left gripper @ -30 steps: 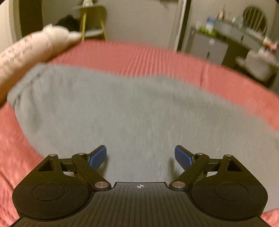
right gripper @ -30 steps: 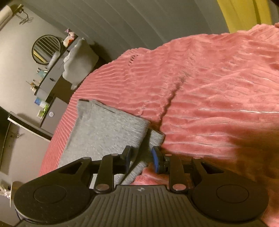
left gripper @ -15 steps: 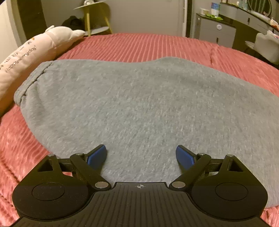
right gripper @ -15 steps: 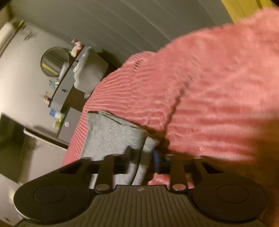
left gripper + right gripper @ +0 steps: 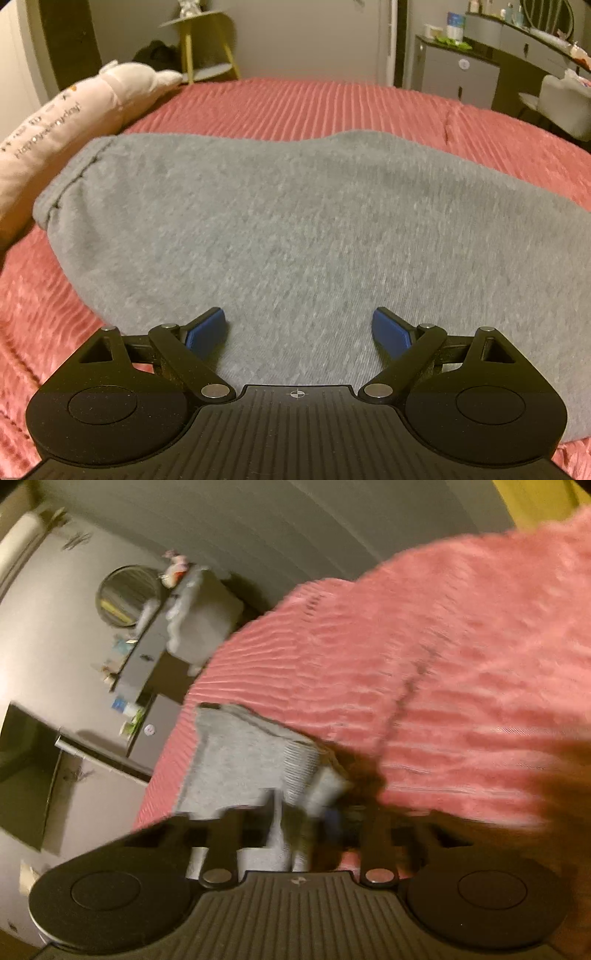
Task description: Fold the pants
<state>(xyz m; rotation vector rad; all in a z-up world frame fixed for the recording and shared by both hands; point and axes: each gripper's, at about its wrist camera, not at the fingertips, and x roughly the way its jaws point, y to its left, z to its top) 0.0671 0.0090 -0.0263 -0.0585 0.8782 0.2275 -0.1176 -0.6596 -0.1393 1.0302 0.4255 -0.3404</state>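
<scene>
Grey sweatpants lie flat on the pink ribbed bedspread, waistband end at the left. My left gripper is open just above the near edge of the pants, blue pads wide apart and holding nothing. In the right wrist view, which is blurred, my right gripper is shut on the ribbed cuff end of the grey pants and lifts it off the bedspread.
A long cream plush pillow lies along the bed's left side. A yellow stool stands beyond the bed. A grey cabinet and dresser with mirror stand past the far edge.
My right gripper has closed on the cuff end and lifted it, with the view tilting and blurring. My left gripper has stayed open and drawn back slightly over the pants.
</scene>
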